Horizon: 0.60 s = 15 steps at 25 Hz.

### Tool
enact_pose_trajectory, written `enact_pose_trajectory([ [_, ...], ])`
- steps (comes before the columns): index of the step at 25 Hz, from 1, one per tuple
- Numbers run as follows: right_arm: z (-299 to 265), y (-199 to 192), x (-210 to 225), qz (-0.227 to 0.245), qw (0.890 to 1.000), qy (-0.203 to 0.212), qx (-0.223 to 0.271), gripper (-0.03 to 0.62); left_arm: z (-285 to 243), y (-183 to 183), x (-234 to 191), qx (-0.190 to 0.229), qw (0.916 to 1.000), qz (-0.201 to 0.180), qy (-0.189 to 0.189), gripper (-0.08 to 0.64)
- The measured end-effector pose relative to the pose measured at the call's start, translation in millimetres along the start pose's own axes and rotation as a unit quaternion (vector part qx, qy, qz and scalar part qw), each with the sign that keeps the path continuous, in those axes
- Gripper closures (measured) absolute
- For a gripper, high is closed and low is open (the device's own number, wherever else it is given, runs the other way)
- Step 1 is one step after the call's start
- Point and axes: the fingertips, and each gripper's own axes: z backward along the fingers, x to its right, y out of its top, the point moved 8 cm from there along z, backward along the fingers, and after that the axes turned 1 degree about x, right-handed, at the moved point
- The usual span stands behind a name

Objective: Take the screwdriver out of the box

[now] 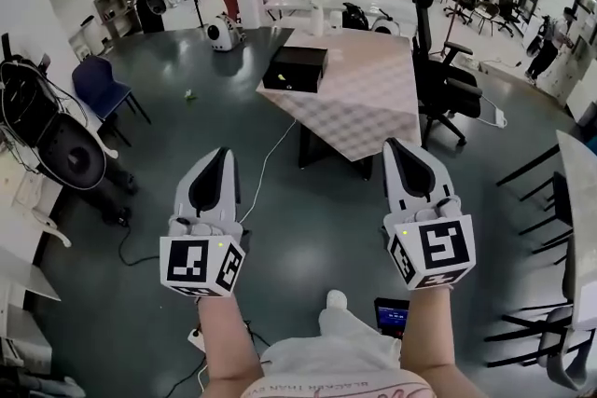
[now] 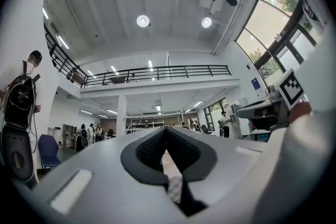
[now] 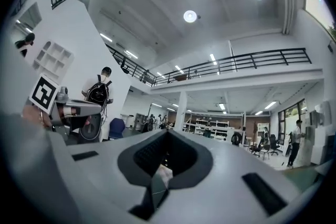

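Observation:
A shut black box (image 1: 295, 68) sits at the far left corner of a table with a checked cloth (image 1: 359, 107), a few steps ahead of me. No screwdriver shows in any view. My left gripper (image 1: 222, 154) and right gripper (image 1: 394, 144) hang side by side over the grey floor, well short of the table, both pointing at it. In the left gripper view the left gripper (image 2: 166, 129) has its jaws together with nothing held. The right gripper (image 3: 168, 132) in the right gripper view is likewise shut and empty.
A black office chair (image 1: 450, 87) stands at the table's right side. A white cable (image 1: 266, 161) runs over the floor from under the table. A blue chair (image 1: 98, 84) and black gear (image 1: 56, 149) stand at the left, and another table's edge (image 1: 578, 200) is at the right.

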Motion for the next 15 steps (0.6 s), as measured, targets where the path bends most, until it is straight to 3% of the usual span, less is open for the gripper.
enact_pose_trajectory([
  [7, -70.8, -20.8, 57.7, -0.006, 0.999, 0.035, 0.007, 0.588, -84.7, -18.5, 10.6, 0.001, 0.9999, -0.006, 0.009, 0.551],
  [15, -137.0, -37.2, 84.7, -0.007, 0.998, 0.063, 0.001, 0.588, -144.6, -34.1, -2.0, -0.013, 0.9997, -0.008, 0.020, 0.551],
])
